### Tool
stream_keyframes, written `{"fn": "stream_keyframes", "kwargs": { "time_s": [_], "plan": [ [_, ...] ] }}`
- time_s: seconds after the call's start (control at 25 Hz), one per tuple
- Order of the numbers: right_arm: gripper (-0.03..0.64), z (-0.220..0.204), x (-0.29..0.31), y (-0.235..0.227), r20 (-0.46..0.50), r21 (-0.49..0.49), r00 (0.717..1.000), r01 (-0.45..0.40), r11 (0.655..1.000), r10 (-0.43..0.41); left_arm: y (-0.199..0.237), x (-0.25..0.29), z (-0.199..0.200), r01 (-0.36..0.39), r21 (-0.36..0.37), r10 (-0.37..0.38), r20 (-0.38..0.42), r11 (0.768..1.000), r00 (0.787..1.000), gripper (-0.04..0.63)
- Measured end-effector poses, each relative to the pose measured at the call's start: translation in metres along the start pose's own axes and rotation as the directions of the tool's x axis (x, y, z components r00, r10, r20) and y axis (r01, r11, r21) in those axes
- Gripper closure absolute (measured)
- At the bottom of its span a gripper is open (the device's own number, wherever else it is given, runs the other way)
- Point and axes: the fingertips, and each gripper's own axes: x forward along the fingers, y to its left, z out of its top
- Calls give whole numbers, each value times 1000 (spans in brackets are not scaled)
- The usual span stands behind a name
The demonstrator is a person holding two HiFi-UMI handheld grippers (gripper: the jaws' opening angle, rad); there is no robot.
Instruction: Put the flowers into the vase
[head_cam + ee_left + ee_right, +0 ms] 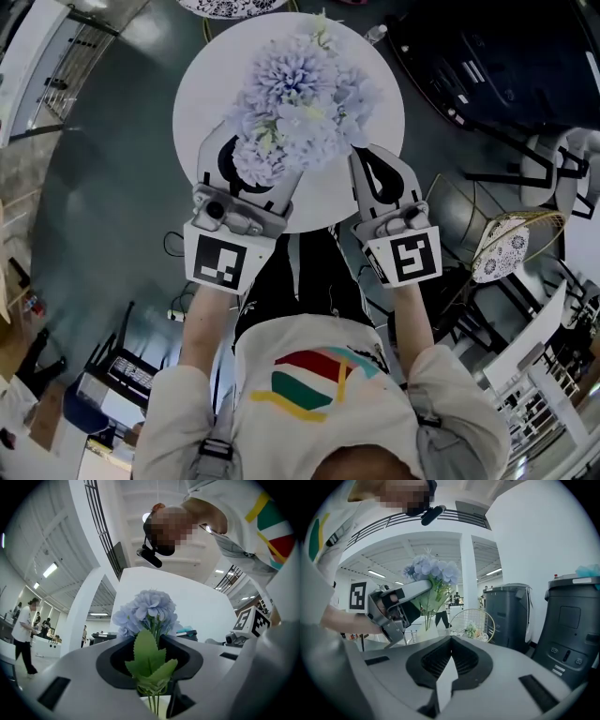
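No vase can be made out in any view. In the head view the bouquet covers the middle of the round white table [380,112], and whatever stands under it is hidden. The containers that do show are two dark grey bins [513,616] in the right gripper view, standing side by side against a white wall. Both have their lids down, so their contents cannot be seen, and something teal lies on top of the right-hand one. Near them is a gold wire frame [474,620] with a patterned cushion inside it. The flowers [295,103], a bunch of pale blue blooms, are held over the table. The left gripper [150,644] is clamped on them: its own view shows the green stems [152,700] pinched low between the two jaws. The leaves [149,656] fill the dark hollow between the pads, and the blooms stand up past the jaw tips. A pale surface shows just beneath the stems, but what it is cannot be told. The right gripper [451,638] is closed and empty, with its jaw tips meeting and only a white sliver showing in the gap behind them. In the head view it sits just beside the bouquet on the right, and contact with the outer blooms cannot be judged. From its own camera the bouquet stands off to the left, outside its jaws.
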Motion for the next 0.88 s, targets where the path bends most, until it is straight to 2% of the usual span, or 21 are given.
{"fn": "stream_keyframes", "kwargs": {
  "time_s": [0.2, 0.4, 0.64, 0.88],
  "plan": [
    [607, -5, 1, -1, -8, 2, 1000, -7, 1000, 7, -5, -3, -11, 9, 6, -9, -25, 1000, 1000, 402],
    [607, -9, -1, 4, -11, 3, 1000, -27, 1000, 27, -12, -11, -16, 3, 18, -3, -36, 1000, 999, 365],
    [607, -23, 3, 11, -22, 17, 998, -51, 999, 51, -21, -15, -31, 25, 43, -22, -60, 999, 998, 262],
    [607, -24, 8, 28, -25, 19, 996, -87, 996, 87, -14, -24, -23, -4, 59, 7, -49, 998, 999, 227]
  ]
}}
